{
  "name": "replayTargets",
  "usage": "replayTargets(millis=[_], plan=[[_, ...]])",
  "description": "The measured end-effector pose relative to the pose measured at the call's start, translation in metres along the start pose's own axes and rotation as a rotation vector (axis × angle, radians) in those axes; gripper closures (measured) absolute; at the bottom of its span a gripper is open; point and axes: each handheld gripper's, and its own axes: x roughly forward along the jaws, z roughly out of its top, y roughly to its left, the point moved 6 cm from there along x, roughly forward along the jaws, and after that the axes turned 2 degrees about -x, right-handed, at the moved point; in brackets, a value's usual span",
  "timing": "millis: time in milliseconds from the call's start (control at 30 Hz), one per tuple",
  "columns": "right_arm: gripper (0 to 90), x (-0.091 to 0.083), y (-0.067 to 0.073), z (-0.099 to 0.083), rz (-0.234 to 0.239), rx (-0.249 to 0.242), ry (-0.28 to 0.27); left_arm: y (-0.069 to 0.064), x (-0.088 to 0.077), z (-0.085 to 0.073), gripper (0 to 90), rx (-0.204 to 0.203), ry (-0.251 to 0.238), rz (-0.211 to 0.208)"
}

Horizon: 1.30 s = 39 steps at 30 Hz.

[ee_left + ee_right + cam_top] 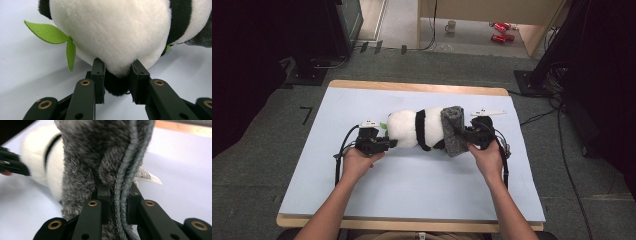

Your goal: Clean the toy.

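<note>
We have the panda plush (pixel 412 129) lying on its side across the pale blue mat (pixel 412 185), and we are pulling a grey fuzzy sock (pixel 453 131) onto its far end. Our left gripper (pixel 388 143) pinches a black paw or ear at the panda's white end; in the left gripper view the fingers (pixel 98 72) press into the fur from either side, with a green felt leaf (pixel 50 33) up and to their left. Our right gripper (pixel 466 134) is clamped on the sock's ribbed hem, which runs up between its fingers (pixel 103 195) in the right gripper view, a small label (pixel 147 176) just past them. By our reading the job is partly done: the sock covers the end of the body up to the black band, bunched and loose. What remains is to draw it further along and smooth it, then release both grips.
</note>
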Motion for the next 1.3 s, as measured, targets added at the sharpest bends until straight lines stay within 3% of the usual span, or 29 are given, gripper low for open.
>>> replayTargets(millis=[133,300,500,733,833,933,1067,1200,1233,1300], plan=[[79.5,-0.010,0.010,0.011,0.054,-0.004,-0.044,-0.003,-0.001,0.001,69.7,-0.042,-0.010,-0.036],[79.5,-0.011,0.038,0.021,0.127,-0.062,-0.060,-0.012,-0.002,-0.001,69.6,0.001,-0.011,-0.007],[79.5,0.016,0.086,0.019,0.235,-0.142,-0.004,-0.021,-0.006,-0.005,69.4,0.020,-0.002,0.020],[78.8,0.050,0.124,0.007,0.299,-0.204,0.084,-0.034,-0.010,-0.010,68.8,0.026,0.002,0.023],[79.0,0.061,0.127,0.001,0.280,-0.237,0.112,-0.035,-0.010,-0.013,68.8,0.043,0.016,0.052],[79.1,0.066,0.126,-0.002,0.283,-0.243,0.123,-0.032,-0.011,-0.016,68.8,0.034,0.021,0.045],[79.1,0.066,0.122,-0.001,0.253,-0.265,0.132,-0.029,-0.011,-0.016,69.1,0.041,0.012,0.048],[79.1,0.063,0.111,-0.001,0.172,-0.297,0.143,-0.017,-0.011,-0.020,69.4,0.036,0.014,0.058],[79.5,0.062,0.106,-0.001,0.143,-0.307,0.146,-0.014,-0.011,-0.020,69.5,0.024,0.007,0.037],[79.8,0.058,0.099,0.001,0.155,-0.271,0.137,-0.011,-0.012,-0.018,69.4,0.018,0.001,0.028]])
